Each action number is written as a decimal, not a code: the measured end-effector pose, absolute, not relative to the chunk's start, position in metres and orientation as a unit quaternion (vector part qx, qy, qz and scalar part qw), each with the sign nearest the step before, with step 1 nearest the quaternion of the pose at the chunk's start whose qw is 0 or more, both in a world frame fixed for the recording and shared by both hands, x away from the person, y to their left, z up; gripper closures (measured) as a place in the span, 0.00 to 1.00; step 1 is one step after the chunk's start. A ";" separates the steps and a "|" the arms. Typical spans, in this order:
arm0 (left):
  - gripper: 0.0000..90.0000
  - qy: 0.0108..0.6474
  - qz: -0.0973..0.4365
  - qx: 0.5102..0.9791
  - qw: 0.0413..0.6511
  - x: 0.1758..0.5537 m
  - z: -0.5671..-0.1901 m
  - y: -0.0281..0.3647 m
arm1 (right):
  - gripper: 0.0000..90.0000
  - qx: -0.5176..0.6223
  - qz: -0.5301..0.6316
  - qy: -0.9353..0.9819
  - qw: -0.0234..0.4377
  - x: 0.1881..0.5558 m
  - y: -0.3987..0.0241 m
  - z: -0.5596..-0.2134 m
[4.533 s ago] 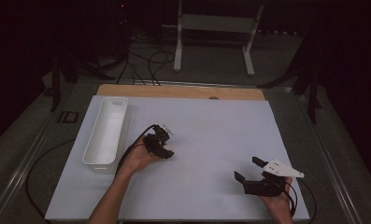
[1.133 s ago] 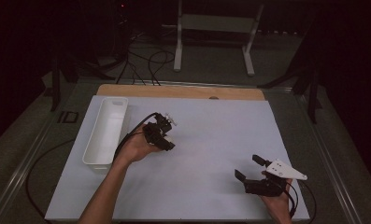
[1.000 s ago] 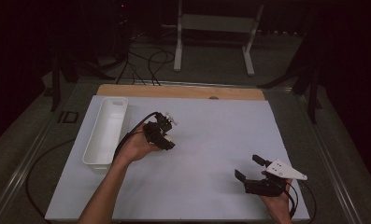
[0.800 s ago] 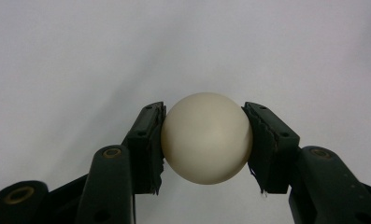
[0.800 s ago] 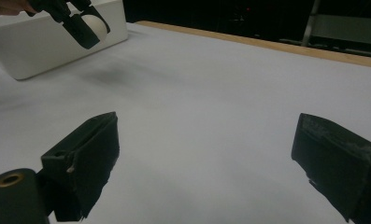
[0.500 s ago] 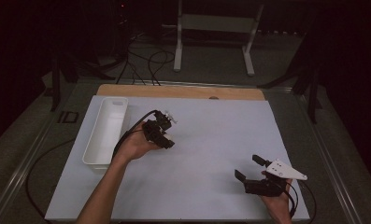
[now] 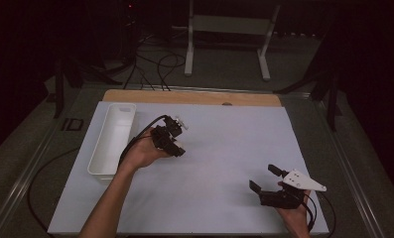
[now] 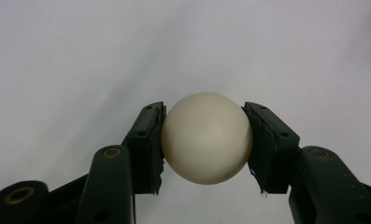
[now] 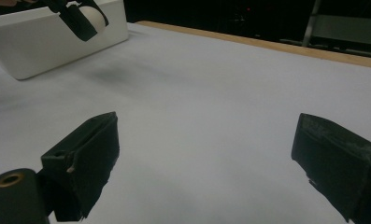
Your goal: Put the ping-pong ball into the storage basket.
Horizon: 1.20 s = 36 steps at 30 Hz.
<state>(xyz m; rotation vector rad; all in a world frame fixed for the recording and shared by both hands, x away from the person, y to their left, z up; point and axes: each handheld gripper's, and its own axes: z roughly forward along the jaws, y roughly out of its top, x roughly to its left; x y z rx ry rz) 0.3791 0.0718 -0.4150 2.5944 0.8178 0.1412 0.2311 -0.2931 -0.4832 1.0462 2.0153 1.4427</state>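
Your left gripper (image 8: 205,142) is clenched on a cream-white ball (image 8: 206,137): in the left gripper view both black pads (image 8: 148,140) press the ball's sides, one on each flank, and the ball sits squarely between them. Behind it lies nothing but the pale desk sheet (image 8: 80,56). Whether the ball touches the sheet cannot be told from that view.

In the high view your left gripper (image 7: 177,144) is held in your left hand (image 7: 145,153) over the left half of the desk (image 7: 224,148), just beside the right wall of the white tray (image 7: 112,139). The tray is a long narrow bin lying along the left edge of the desk, its long side running from near to far. A black cable (image 7: 140,136) loops from the gripper back toward your wrist.

Your right gripper (image 7: 264,178) is released, its jaws standing well apart with only bare sheet between them, as the right gripper view (image 9: 206,158) confirms. In the high view it rests near the near right corner of the desk, the grey three-cornered plate (image 7: 303,181) on top, your right hand (image 7: 291,210) behind it. The right gripper view also picks up the tray (image 9: 43,42) at upper left, with the left gripper's jaws and the ball (image 9: 90,15) in front of its rim.

A wooden strip (image 7: 194,97) runs along the far edge of the desk.
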 end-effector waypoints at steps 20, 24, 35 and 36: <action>0.57 0.294 0.045 0.933 0.202 0.382 -0.406 0.072 | 0.08 0.379 0.522 0.730 0.223 0.231 -0.293 -0.483; 0.57 0.295 0.044 0.933 0.199 0.384 -0.405 0.072 | 0.08 0.379 0.522 0.731 0.223 0.231 -0.293 -0.483; 0.57 0.297 0.044 0.933 0.199 0.387 -0.402 0.075 | 0.08 0.379 0.522 0.731 0.223 0.231 -0.293 -0.484; 0.57 0.297 0.043 0.933 0.200 0.387 -0.401 0.075 | 0.08 0.378 0.522 0.731 0.223 0.231 -0.292 -0.484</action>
